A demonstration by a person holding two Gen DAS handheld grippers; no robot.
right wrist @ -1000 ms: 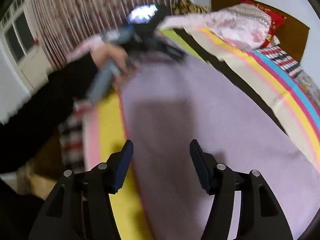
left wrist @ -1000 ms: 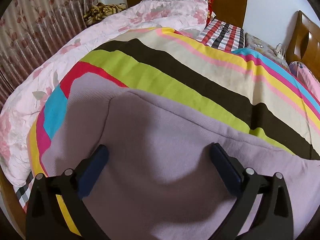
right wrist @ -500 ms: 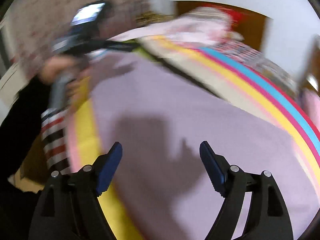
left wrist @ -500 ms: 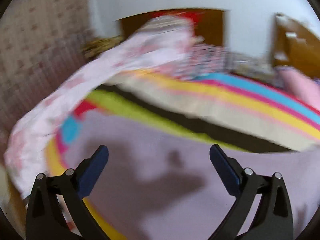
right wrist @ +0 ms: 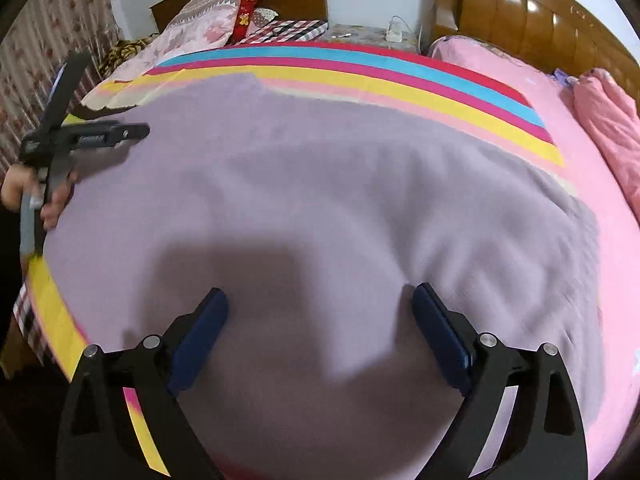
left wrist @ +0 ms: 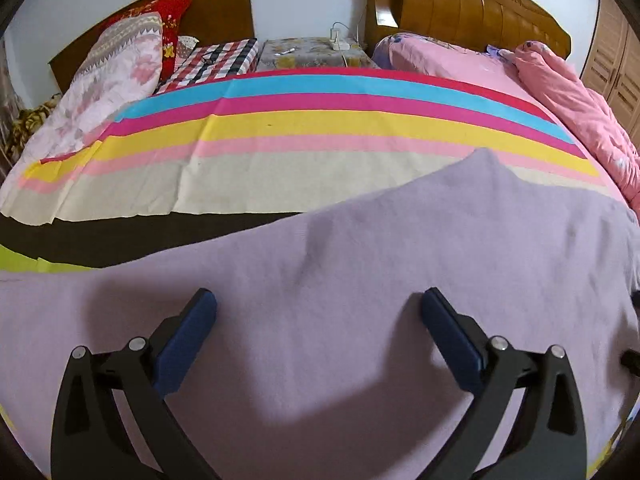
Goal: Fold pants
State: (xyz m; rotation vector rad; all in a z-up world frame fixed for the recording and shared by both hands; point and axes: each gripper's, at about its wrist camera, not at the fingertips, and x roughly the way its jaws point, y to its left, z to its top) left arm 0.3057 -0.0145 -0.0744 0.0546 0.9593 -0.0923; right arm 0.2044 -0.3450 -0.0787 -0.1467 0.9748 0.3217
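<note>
Lilac knit pants (left wrist: 360, 264) lie spread flat on a striped sheet over the bed; they fill the right wrist view (right wrist: 320, 200) too. My left gripper (left wrist: 318, 304) is open and empty, hovering just above the pants. It also shows at the left edge of the right wrist view (right wrist: 120, 133), held in a hand over the pants' left part. My right gripper (right wrist: 320, 300) is open and empty above the near part of the pants.
The striped sheet (left wrist: 320, 132) covers the bed. A floral quilt (left wrist: 100, 80) and red pillow (left wrist: 172, 12) lie at the far left. A pink duvet (left wrist: 568, 100) is bunched at the right. A nightstand with a power strip (left wrist: 340, 44) stands between two wooden headboards.
Both grippers have swung to the right along the pants, so the views now face the headboards. The right gripper's jaws have opened wider. Nothing was gripped.
</note>
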